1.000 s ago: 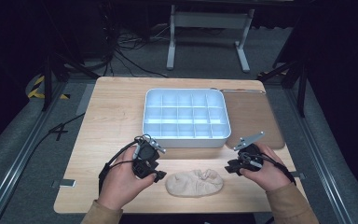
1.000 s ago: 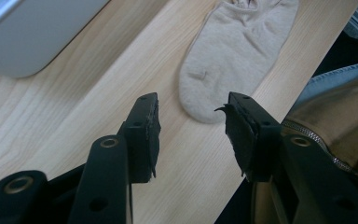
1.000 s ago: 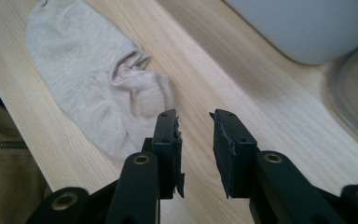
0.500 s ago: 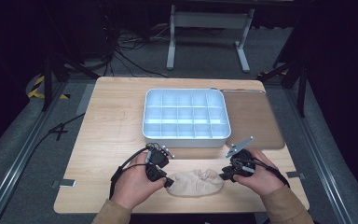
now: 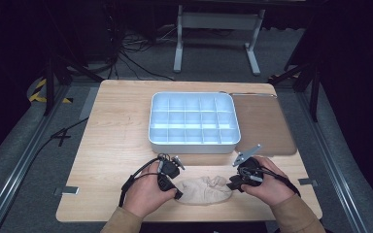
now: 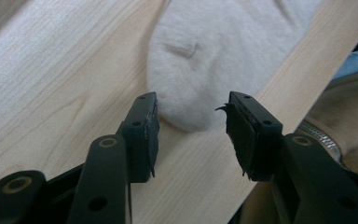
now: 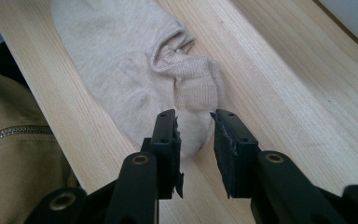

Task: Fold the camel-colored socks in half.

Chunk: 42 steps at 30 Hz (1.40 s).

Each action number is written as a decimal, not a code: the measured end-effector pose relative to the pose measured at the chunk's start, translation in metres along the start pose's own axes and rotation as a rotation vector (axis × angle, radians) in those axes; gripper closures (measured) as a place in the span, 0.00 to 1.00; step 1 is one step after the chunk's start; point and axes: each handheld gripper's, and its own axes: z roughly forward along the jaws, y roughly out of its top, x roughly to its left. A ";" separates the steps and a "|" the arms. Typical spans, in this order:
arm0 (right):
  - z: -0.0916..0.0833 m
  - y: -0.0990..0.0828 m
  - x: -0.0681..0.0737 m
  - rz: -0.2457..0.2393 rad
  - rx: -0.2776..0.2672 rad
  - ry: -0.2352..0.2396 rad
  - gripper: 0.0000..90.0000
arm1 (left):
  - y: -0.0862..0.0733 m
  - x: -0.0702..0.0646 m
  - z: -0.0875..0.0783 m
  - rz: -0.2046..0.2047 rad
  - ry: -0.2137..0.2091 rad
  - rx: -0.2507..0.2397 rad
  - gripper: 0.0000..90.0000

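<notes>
Beige sock (image 5: 204,190) lies flat between both tongs, its ends inside their open jaws.

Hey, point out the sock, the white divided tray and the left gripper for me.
sock (image 5: 205,190), high view, middle of the beige fabric.
white divided tray (image 5: 192,143), high view, near outer wall.
left gripper (image 6: 191,122), left gripper view, midway between its open fingertips at the sock's toe.

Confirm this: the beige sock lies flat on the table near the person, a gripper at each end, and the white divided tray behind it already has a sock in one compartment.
One thing is wrong. The white tray has nothing in it; the high view shows all its compartments bare. The rest stands: the beige sock lies on the table near the person, with the left gripper at one end and the right gripper at the other.
</notes>
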 end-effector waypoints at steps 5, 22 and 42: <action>0.000 0.001 0.003 -0.006 0.003 0.001 0.78 | 0.001 0.000 0.006 0.000 0.039 0.023 0.60; 0.008 0.002 0.013 -0.023 0.029 -0.011 0.76 | 0.013 -0.026 0.020 0.058 0.152 0.054 0.63; 0.021 0.003 0.024 -0.009 0.042 0.001 0.93 | 0.009 -0.014 0.005 -0.003 0.121 0.012 0.94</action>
